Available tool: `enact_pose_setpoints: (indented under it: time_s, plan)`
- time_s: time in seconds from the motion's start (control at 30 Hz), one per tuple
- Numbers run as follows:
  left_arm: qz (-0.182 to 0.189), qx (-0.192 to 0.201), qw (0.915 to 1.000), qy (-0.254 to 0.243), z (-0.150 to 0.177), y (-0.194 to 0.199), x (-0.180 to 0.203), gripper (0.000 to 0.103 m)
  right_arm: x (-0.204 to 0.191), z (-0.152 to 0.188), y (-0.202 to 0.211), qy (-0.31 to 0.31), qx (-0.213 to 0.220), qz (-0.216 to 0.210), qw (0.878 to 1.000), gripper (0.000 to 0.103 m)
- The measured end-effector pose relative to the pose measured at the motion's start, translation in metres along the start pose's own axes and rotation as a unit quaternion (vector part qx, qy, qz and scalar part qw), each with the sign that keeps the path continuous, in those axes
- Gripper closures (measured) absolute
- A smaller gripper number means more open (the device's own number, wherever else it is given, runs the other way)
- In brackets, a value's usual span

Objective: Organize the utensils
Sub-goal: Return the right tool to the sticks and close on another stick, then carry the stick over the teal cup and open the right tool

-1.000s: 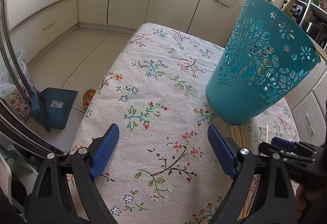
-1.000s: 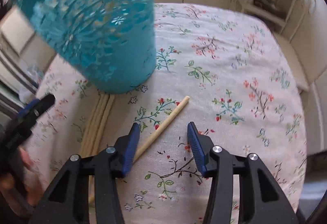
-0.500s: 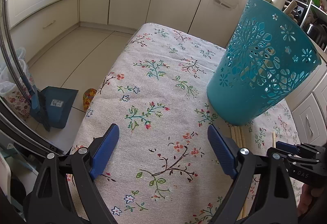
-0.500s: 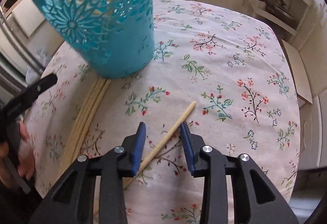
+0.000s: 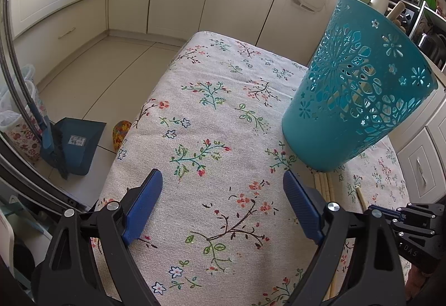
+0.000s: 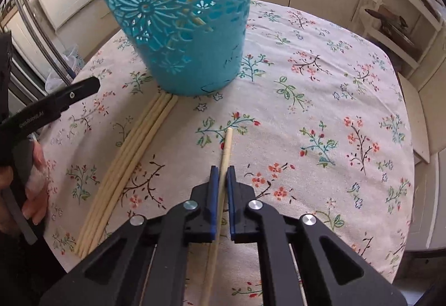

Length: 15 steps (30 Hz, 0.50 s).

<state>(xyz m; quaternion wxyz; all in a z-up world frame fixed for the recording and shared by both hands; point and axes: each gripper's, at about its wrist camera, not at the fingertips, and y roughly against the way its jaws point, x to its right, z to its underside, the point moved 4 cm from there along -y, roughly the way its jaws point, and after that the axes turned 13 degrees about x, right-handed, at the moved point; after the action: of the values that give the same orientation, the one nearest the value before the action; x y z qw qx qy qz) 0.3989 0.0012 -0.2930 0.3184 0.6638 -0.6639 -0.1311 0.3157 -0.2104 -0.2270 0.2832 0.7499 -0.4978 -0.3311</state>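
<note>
now right hand-held gripper point(image 6: 222, 170) clamped on chopstick point(image 6: 226, 147) (tip pokes forward); left hand-held gripper point(image 5: 220, 204) open.

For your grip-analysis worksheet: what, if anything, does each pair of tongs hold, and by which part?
The right tongs are shut on a single chopstick, gripped partway along its shaft, its tip sticking out ahead. The left tongs stand open, holding nothing.

Teal cut-out flower basket point(image 6: 178, 13); beige floral tablecloth point(image 6: 320, 99); pale wooden chopstick point(image 6: 226, 149); blue-padded black tool point(image 6: 222, 175).
</note>
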Motion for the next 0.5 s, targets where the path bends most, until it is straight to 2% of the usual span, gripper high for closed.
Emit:
enact_pose_setpoints:
  time_s: [0.07, 0.13, 0.23, 0.4, 0.47, 0.5]
  plan:
    - [0.0, 0.0, 1.0, 0.0, 0.0, 0.0, 0.0, 0.019, 0.011, 0.005, 0.013, -0.058, 0.016, -0.034, 0.998, 0.097]
    - [0.0, 0.0, 1.0, 0.0, 0.0, 0.0, 0.0, 0.019, 0.02, 0.004, 0.032, -0.107, 0.046, -0.08, 0.99, 0.097]
    - [-0.001, -0.001, 1.0, -0.002, 0.0, 0.0, 0.0, 0.018, 0.02, -0.015, 0.078, -0.154, 0.121, -0.149, 0.969, 0.097]
    - [-0.003, -0.002, 1.0, -0.005, 0.0, 0.0, 0.001, 0.018, 0.015, -0.075, 0.135, -0.159, 0.218, -0.2, 0.942, 0.097]
    - [-0.003, -0.002, 1.0, -0.005, 0.0, 0.0, 0.001, 0.018, 0.011, -0.102, 0.156, -0.15, 0.262, -0.205, 0.931, 0.097]
    - [-0.003, -0.002, 1.0, -0.006, 0.0, 0.0, 0.002, 0.018, 0.006, -0.121, 0.152, -0.147, 0.278, -0.204, 0.927, 0.097]
